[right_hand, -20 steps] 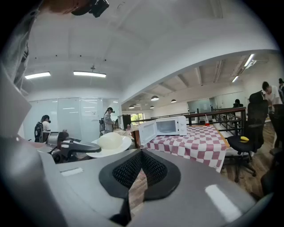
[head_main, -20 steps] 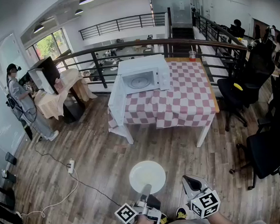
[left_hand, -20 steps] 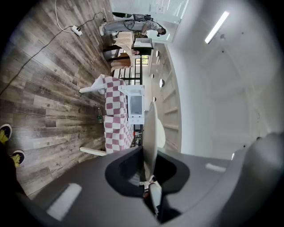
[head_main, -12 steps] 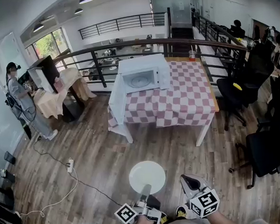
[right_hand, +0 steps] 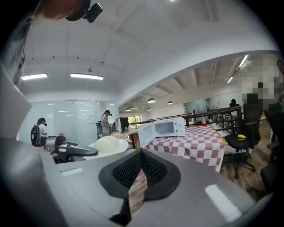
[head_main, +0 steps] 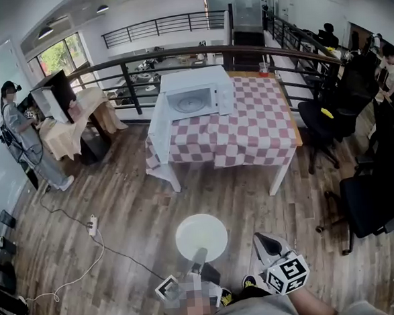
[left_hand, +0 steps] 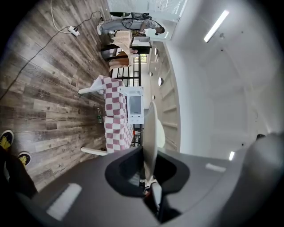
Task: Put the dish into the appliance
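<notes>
A white dish (head_main: pixel 201 235) hangs over the wooden floor, held flat by its near rim in my left gripper (head_main: pixel 199 256), which is shut on it. In the left gripper view the dish (left_hand: pixel 150 133) stands edge-on between the jaws of that gripper (left_hand: pixel 148 165). The white microwave (head_main: pixel 196 96) sits on the checked table (head_main: pixel 249 139) well ahead, its door (head_main: pixel 158 128) swung open to the left. My right gripper (head_main: pixel 262 242) floats beside the dish, shut and empty. Its own view shows its closed jaws (right_hand: pixel 142 154), the dish (right_hand: pixel 106 145) to the left and the microwave (right_hand: pixel 162 128) ahead.
Black office chairs (head_main: pixel 371 198) stand to the right of the table. A power strip (head_main: pixel 91 226) and its cable lie on the floor at left. A person (head_main: pixel 24 138) stands by a draped table (head_main: pixel 67 135). A railing (head_main: pixel 176 54) runs behind the microwave.
The dish and both grippers have edged forward a little towards the table. The left grip on the dish is unchanged.
</notes>
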Tool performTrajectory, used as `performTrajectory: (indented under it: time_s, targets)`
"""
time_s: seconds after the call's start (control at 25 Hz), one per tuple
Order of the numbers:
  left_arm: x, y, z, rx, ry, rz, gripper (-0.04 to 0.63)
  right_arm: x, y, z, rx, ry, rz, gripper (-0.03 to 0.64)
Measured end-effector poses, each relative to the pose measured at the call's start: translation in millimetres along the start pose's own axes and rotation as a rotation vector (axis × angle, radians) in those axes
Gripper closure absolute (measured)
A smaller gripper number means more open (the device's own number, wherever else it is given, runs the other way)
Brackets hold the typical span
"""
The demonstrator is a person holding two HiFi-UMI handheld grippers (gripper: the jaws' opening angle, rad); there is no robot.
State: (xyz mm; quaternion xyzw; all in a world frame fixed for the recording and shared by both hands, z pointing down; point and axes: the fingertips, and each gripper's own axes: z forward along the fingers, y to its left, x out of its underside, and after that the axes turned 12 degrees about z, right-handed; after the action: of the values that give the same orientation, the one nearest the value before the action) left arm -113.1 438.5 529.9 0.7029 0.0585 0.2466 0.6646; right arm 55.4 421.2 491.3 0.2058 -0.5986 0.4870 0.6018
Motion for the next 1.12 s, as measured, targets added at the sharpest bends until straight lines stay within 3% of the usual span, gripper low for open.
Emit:
performTrajectory:
  time_s: [0.48, 1.12]
  targets:
    - [-14.3, 4.6, 36.0, 0.011, -0.003, 0.001, 0.566, -6.1, -14.3, 33.5, -0.038, -0.008, 0.014, 0.618]
    - [-61.0, 21.3, 150.3, 0.011, -0.027, 0.007, 0.566, -49.2, -73.2, 138.5, -0.063, -0.014, -0.008, 0.618]
